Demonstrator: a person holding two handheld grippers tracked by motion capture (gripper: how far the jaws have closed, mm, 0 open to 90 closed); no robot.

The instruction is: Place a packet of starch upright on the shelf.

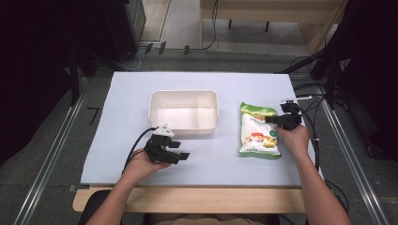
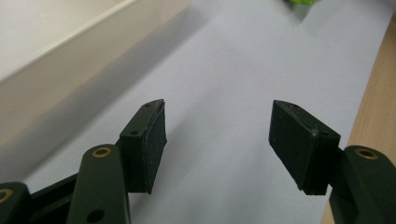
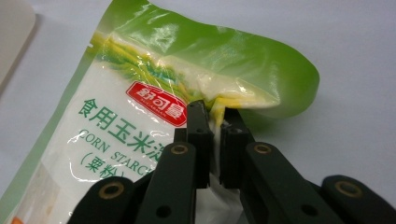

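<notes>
Where the white sheet point(image 1: 117, 140) covers the table, these are the marks:
Bag: a corn starch bag point(image 1: 258, 131) lies flat on the right half of the sheet, green and white, label up
Bag axis: long axis runs near to far; the green sealed top points to the far edge, the bottom to the person
Bag top: in the right gripper view the green top point(image 3: 261, 70) curls up off the sheet
Right gripper: right gripper point(image 1: 281, 119) clenched on the bag's upper right edge, jaws nearly together with a fold of film between them
Left gripper: left gripper point(image 1: 180, 156) released, jaws wide apart, nothing between them, low over bare sheet in front of the bin
Bin: a white bin point(image 1: 184, 111) sits mid-sheet, left of the bag and apart from it; a low divider splits it in two, the left part wider; nothing visible in either part
Edges: the bag's right side is near the sheet's right edge; the bare wooden table edge point(image 1: 211, 199) shows along the near side
Open room: bare sheet left of the bin, beyond it, and between bin and bag
</notes>
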